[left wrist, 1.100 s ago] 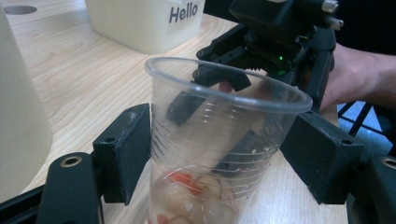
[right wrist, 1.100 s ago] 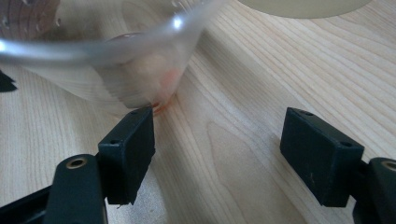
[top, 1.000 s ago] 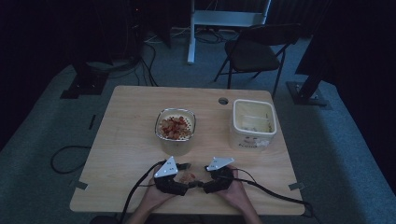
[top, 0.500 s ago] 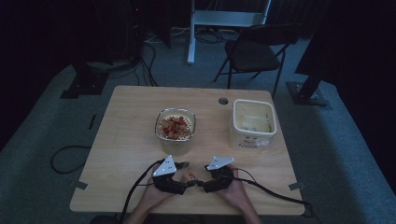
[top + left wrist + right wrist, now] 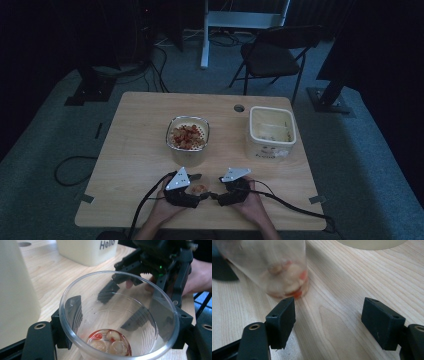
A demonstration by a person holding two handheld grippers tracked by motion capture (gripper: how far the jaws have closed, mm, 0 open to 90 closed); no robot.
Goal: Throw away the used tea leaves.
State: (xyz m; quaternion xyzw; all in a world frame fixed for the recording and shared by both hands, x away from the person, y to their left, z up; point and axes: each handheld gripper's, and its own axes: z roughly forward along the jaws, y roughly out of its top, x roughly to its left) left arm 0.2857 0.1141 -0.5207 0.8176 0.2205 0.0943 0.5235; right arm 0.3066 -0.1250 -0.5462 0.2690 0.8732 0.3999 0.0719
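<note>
A clear plastic cup [image 5: 140,347] with a few pale and red fruit pieces [image 5: 110,342] at its bottom stands on the wooden table near the front edge. My left gripper [image 5: 117,312] has it between its jaws; they have just been closing, and the pads lie against its walls. In the high view the cup [image 5: 199,189] sits between the left gripper [image 5: 192,192] and the right gripper [image 5: 225,192]. My right gripper [image 5: 337,315] is open over bare wood, and the cup [image 5: 287,272] stands just beyond its left finger. The right gripper's body [image 5: 160,262] faces the cup from the far side.
A cream bowl with a strainer full of reddish fruit [image 5: 187,134] stands mid-table. A cream tub [image 5: 271,132] marked "Hello" is at the right. A cable hole [image 5: 239,108] lies near the far edge. A folding chair [image 5: 272,55] stands behind the table.
</note>
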